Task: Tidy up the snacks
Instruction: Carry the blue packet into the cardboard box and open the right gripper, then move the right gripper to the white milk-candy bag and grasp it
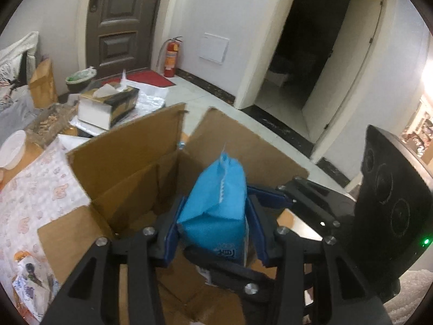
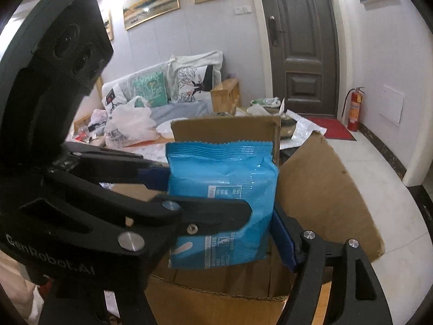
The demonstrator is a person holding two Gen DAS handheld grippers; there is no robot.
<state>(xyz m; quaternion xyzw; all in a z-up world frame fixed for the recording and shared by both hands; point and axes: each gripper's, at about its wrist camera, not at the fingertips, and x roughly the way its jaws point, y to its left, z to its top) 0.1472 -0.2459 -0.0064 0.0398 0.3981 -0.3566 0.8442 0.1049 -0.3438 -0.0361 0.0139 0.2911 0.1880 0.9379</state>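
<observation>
Your left gripper (image 1: 213, 216) is clamped on the blue snack bag (image 1: 216, 205): both blue pads press its narrow sides. The bag hangs above the mouth of the open cardboard box (image 1: 130, 173), clear of the box floor, with its serrated seal pointing up and away from you and its long axis roughly upright. That is the relation the coming move turns on. The box interior lies straight below and ahead of the bag, between the raised flaps, so the way in is down along the bag's own length, as far as I can judge.

In the right wrist view the same snack bag (image 2: 222, 195) shows you its broad printed face, with the cardboard box (image 2: 319, 189) behind and under it. Your right gripper (image 2: 230, 233) stands spread around the bag's lower half. The blue pad of its right finger (image 2: 282, 241) sits just beside the bag's edge, and I cannot tell whether it touches. The other finger lies across the face of the bag. The frames show no squeeze from this side, so read the right as loose, not holding.

Both grippers are at the bag, but only the left carries it. The left gripper tilts downward from the near side of the box. The right comes in from the side, also angled down, and its jaws are crosswise to the left's.

Inside the box some packaging lies at the bottom; what it is I cannot make out.
</observation>
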